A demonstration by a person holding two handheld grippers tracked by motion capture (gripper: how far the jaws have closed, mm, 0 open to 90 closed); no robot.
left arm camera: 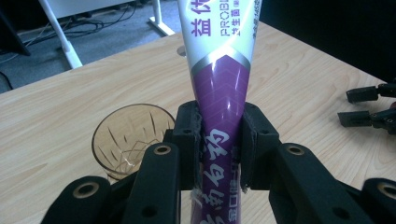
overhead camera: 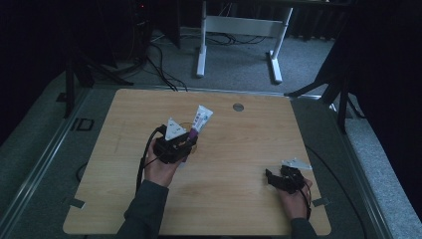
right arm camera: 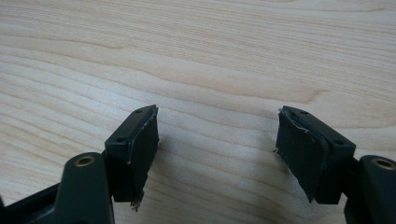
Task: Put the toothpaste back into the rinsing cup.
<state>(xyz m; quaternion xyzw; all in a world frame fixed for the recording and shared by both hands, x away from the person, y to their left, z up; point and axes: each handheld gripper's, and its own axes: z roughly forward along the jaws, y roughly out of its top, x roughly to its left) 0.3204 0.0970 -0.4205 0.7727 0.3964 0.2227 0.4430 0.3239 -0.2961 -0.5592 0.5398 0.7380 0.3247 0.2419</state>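
- Left gripper clamps a glossy purple-and-white tube.
- Faceted amber glass stands just beside it.
- Right gripper hovers, jaws apart, over pale woodgrain table.

The high view looks forward and down over the whole wooden table from afar. The 2 gripper views sit close, the right one nearly against the tabletop, and all 3 views share that surface

I see a glossy plastic tube in my left tongs; beside them cut amber glass, on matt wood-grain table.
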